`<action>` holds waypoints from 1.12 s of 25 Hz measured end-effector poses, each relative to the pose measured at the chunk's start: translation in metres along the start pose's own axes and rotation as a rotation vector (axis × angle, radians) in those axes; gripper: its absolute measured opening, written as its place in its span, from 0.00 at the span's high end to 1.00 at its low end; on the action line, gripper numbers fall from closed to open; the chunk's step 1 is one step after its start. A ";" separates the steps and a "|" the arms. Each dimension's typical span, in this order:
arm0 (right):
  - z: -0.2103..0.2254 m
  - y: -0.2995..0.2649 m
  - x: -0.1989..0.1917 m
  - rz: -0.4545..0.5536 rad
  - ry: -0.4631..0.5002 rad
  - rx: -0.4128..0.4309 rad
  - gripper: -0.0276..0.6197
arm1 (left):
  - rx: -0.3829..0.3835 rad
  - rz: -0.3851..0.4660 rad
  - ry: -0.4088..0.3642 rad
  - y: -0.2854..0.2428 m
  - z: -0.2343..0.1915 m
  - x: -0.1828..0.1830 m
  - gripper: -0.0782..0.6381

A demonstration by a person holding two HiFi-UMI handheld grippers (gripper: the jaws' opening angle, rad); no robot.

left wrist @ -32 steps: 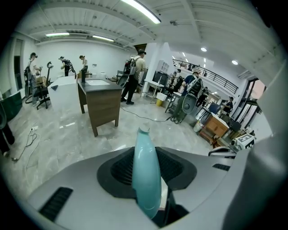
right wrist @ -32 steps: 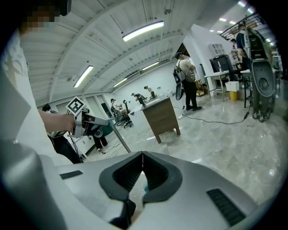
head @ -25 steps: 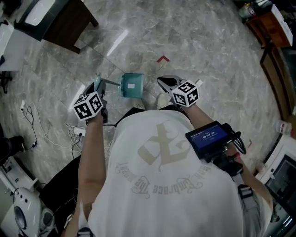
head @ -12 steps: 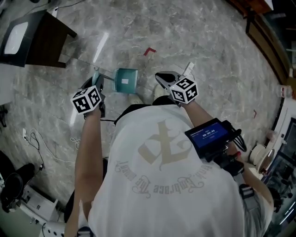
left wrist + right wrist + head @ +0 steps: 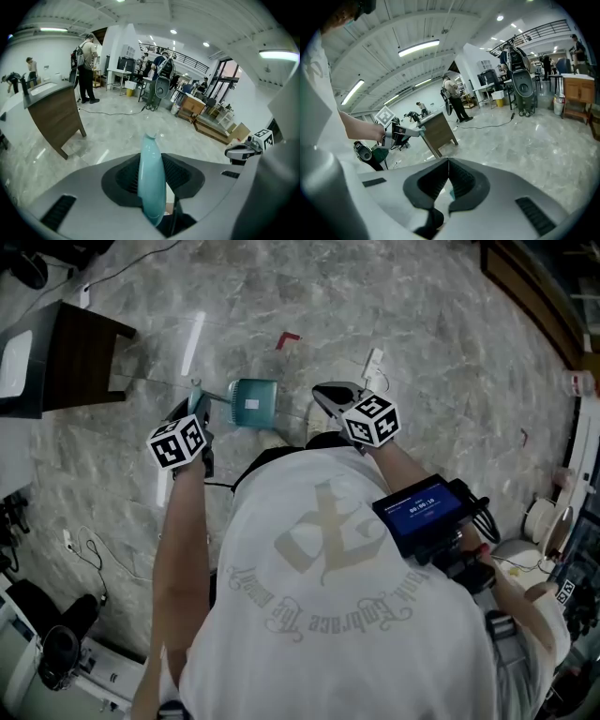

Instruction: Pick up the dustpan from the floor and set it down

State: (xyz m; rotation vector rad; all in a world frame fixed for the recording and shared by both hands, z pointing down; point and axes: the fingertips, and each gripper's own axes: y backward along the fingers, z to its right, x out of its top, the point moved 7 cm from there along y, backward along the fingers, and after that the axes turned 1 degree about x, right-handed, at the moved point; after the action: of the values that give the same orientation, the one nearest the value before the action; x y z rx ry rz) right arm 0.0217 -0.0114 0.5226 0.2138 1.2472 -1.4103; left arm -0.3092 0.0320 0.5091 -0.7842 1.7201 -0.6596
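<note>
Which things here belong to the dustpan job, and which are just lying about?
In the job: dustpan, gripped by its handle in the left gripper.
Lying about: wooden desk, red floor mark. The right gripper is shut and empty.

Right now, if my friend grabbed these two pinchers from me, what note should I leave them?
Left gripper: shut on the handle of the light teal plastic dustpan.
Right gripper: jaws together, nothing in them, held out beside the dustpan.
Dustpan: hanging from the left gripper in front of the person, above the grey marble floor.
Done: the dustpan is picked up.
Left: lower it and set it down, then let go of the handle.
</note>
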 end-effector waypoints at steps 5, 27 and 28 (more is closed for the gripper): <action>0.005 0.003 0.001 0.017 -0.021 -0.023 0.93 | -0.023 -0.028 -0.024 -0.022 0.004 0.001 0.70; 0.128 0.068 -0.030 0.043 -0.213 -0.112 0.93 | -0.024 -0.195 0.001 -0.188 0.117 0.033 0.70; 0.128 0.069 -0.031 0.044 -0.215 -0.119 0.93 | -0.023 -0.194 0.009 -0.192 0.118 0.033 0.70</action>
State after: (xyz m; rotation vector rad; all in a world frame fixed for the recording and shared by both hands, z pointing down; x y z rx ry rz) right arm 0.1523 -0.0713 0.5608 0.0073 1.1369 -1.2811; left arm -0.1682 -0.1195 0.6034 -0.9739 1.6748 -0.7769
